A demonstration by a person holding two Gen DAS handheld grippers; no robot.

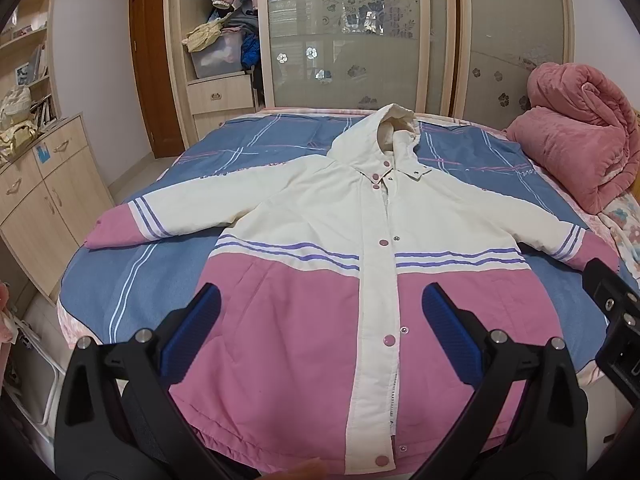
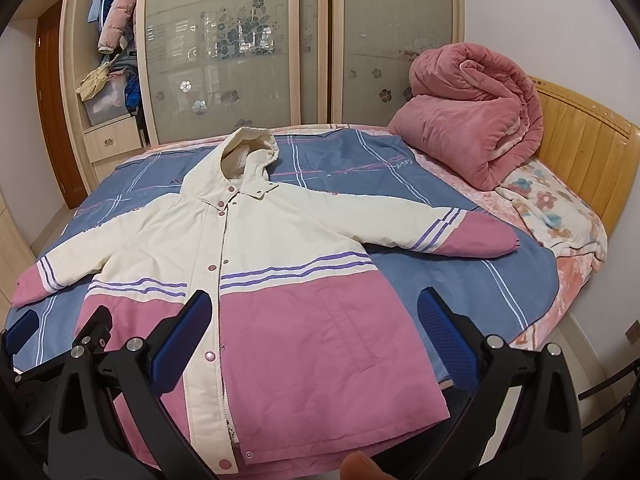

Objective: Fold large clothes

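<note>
A hooded jacket, cream above and pink below with purple stripes, lies face up and spread flat on a bed covered by a blue striped blanket. Its front is snapped shut, hood toward the wardrobe, hem toward the cameras, both sleeves stretched out sideways.

Left wrist view: the left gripper hovers over the pink lower half of the jacket, its blue-padded fingers spread wide and holding nothing. The cream front placket runs between the two fingers. Part of the right gripper's black body shows at the right edge, beside the pink cuff of the sleeve on that side.

Right wrist view: the right gripper likewise stands wide open and empty over the lower jacket. One of its fingers lies over the placket; the other lies over blanket just beyond the jacket's side edge. The left gripper appears at the lower left, near the hem. Whether any finger touches the cloth cannot be judged, probably not.

Only the right wrist view shows the wooden headboard and a floral pillow. Only the left wrist view shows the low cabinet and shelves beside the bed. Both show a rolled pink quilt on the bed, well apart from the jacket.
</note>
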